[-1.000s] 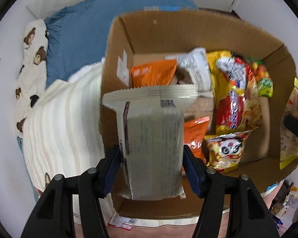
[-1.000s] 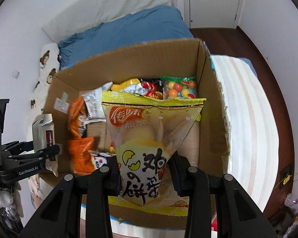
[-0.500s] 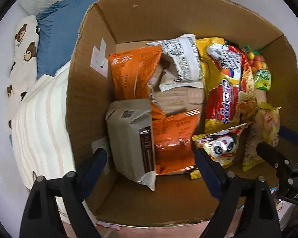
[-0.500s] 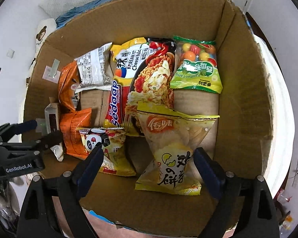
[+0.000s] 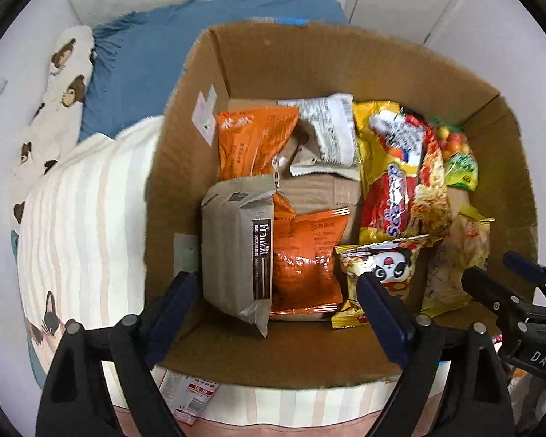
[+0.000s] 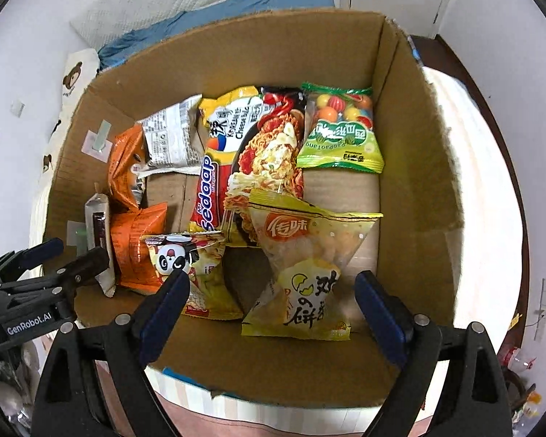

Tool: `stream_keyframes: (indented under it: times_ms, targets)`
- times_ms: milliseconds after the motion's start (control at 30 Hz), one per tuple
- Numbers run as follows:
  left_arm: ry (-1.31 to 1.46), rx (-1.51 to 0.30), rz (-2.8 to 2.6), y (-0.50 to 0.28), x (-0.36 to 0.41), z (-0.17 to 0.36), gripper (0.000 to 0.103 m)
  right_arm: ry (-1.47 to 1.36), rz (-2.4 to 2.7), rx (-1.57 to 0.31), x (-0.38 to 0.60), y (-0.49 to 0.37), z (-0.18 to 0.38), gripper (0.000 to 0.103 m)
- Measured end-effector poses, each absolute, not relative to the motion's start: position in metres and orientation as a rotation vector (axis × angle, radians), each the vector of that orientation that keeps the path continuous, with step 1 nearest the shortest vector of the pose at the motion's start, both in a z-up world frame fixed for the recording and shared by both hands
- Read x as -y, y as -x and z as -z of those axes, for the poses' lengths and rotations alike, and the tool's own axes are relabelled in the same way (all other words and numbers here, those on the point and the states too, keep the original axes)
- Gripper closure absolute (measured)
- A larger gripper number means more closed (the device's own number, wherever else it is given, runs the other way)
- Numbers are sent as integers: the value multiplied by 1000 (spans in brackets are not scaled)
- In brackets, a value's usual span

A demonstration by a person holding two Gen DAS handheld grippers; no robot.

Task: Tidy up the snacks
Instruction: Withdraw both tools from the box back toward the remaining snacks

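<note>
A cardboard box [image 5: 185,116] [image 6: 411,167] on the bed holds several snack packs. The grey-brown Franzzi pack [image 5: 236,247] [image 6: 98,225] leans against the box's left wall, beside two orange bags [image 5: 305,258]. My left gripper [image 5: 276,291] hangs open above it, nothing between its fingers. A yellow chip bag [image 6: 302,266] [image 5: 458,258] lies at the box's near right. My right gripper [image 6: 273,291] is open over it, touching nothing. A panda snack bag [image 6: 178,258], a Sedaap noodle pack [image 6: 251,156] and a green candy bag [image 6: 342,134] lie further in.
The box rests on a striped cream blanket [image 5: 83,225]. A blue pillow [image 5: 138,65] and a bear-print cloth [image 5: 62,83] lie behind on the left. A small packet [image 5: 189,397] lies under the box's near edge. Dark floor [image 6: 466,69] runs to the right of the bed.
Both grippers let go of their packs: the grey-brown pack dropped to the box's left side, the yellow chip bag to the near right. Both grippers went from shut to wide open over the box.
</note>
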State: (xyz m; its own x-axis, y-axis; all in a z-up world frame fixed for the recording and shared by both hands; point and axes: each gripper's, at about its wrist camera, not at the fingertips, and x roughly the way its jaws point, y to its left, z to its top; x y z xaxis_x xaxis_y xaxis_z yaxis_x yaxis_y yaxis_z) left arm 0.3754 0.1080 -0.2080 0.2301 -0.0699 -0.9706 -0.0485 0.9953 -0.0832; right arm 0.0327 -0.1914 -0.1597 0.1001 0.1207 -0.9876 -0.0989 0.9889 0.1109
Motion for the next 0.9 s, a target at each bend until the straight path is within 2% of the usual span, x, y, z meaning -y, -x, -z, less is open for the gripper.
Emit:
stream_keyframes:
  times_ms: [333,900]
  targets:
    - [58,-1088,-40,-324,-103,159,13,3,-135,-1288,202,5,112,9]
    - [64,-883,-20,-248,-87,87,13,-7,-156,-1033,210,92,9,9]
